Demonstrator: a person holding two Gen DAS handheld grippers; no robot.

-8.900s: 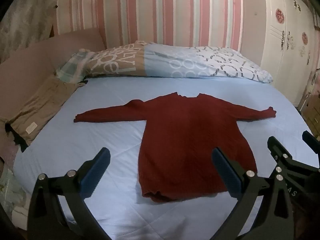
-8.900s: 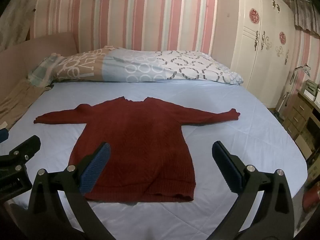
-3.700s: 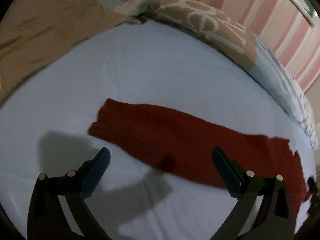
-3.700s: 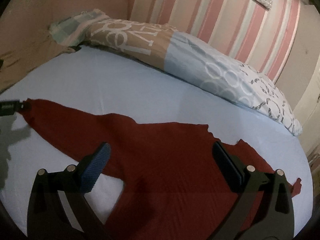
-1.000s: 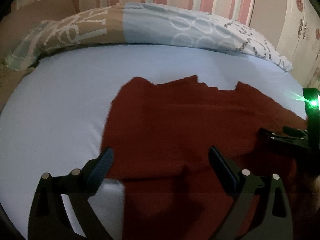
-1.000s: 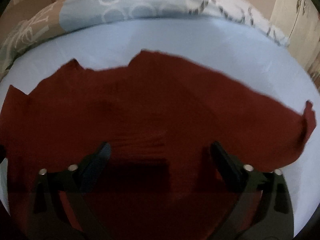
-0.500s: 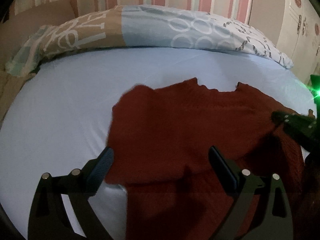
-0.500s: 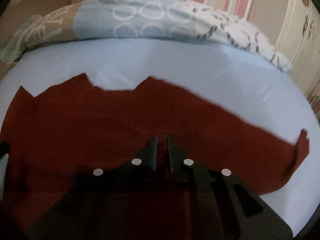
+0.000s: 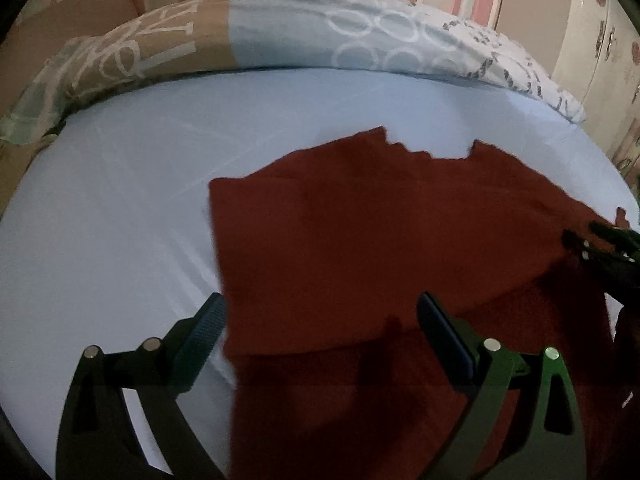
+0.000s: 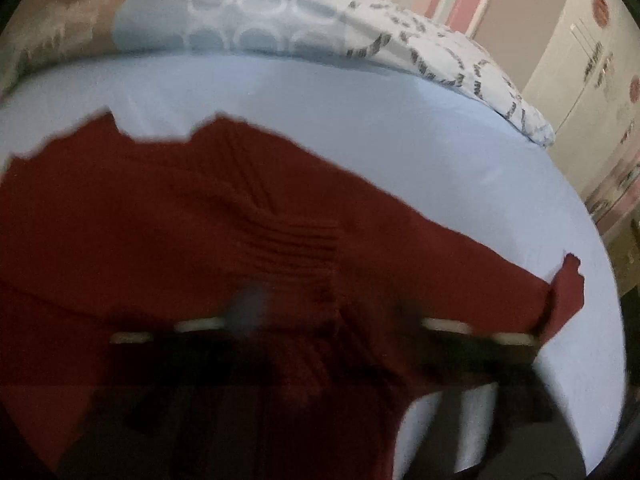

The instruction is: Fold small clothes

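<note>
Left wrist | left gripper (image 9: 320, 330) jaws wide, over sweater (image 9: 380, 248) | right gripper (image 9: 580, 246) unclear

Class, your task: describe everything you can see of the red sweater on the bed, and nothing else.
The red sweater is a dark red knit with ribbed texture, lying flat on the light blue bedsheet, neckline toward the pillows. Its left sleeve is already folded across the body, ribbed cuff resting mid-chest, giving a straight left edge. The right sleeve stretches out, its cuff turned up. The open left gripper hovers near it; the right gripper is blurred, and contact is unclear.
</note>
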